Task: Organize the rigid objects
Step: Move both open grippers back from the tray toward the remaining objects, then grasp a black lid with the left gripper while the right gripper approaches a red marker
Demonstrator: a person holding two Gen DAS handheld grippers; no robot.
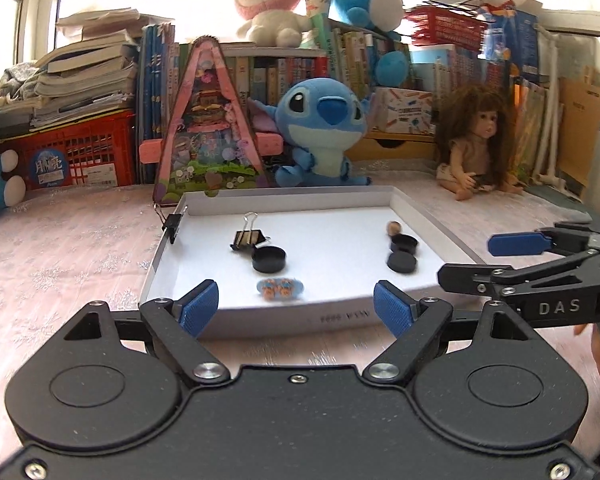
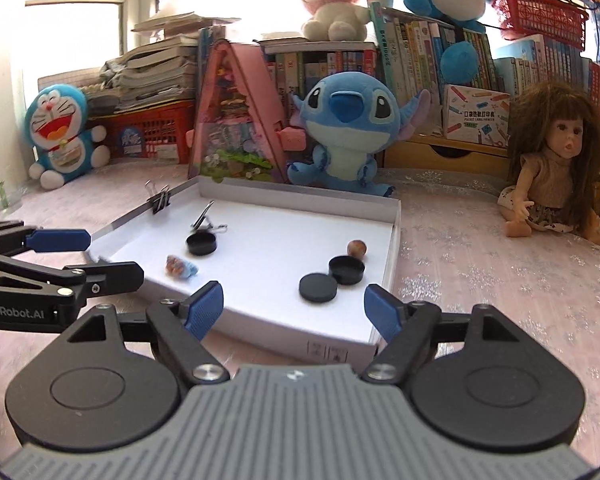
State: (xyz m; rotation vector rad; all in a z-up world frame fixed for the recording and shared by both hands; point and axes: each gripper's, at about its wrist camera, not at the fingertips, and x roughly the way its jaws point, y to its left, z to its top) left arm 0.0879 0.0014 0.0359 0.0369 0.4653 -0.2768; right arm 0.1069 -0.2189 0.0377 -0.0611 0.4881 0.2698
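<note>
A shallow white tray (image 1: 260, 317) (image 2: 300, 340) lies on the pink cloth. It holds a black binder clip (image 1: 247, 237) (image 2: 204, 220), a black round cap (image 1: 269, 259) (image 2: 201, 243), a small blue hair clip (image 1: 280, 289) (image 2: 180, 266), a black disc (image 1: 402, 262) (image 2: 318, 287), a second cap (image 1: 404, 243) (image 2: 347, 270) and a brown ball (image 1: 393, 227) (image 2: 357, 248). Another binder clip (image 1: 173, 224) (image 2: 160, 200) grips the tray's left wall. My left gripper (image 1: 296, 308) (image 2: 100, 258) hovers open before the tray's front wall, holding nothing. My right gripper (image 2: 294, 312) (image 1: 480, 260) is open and bare at the tray's near right corner.
Behind the tray stand a blue plush (image 1: 320, 128) (image 2: 348, 128), a pink triangular box (image 1: 208, 128) (image 2: 236, 120) and a long-haired doll (image 1: 476, 140) (image 2: 556, 160). A blue cat plush (image 2: 60, 132) and a red crate (image 1: 72, 156) sit at the left. Books line the back.
</note>
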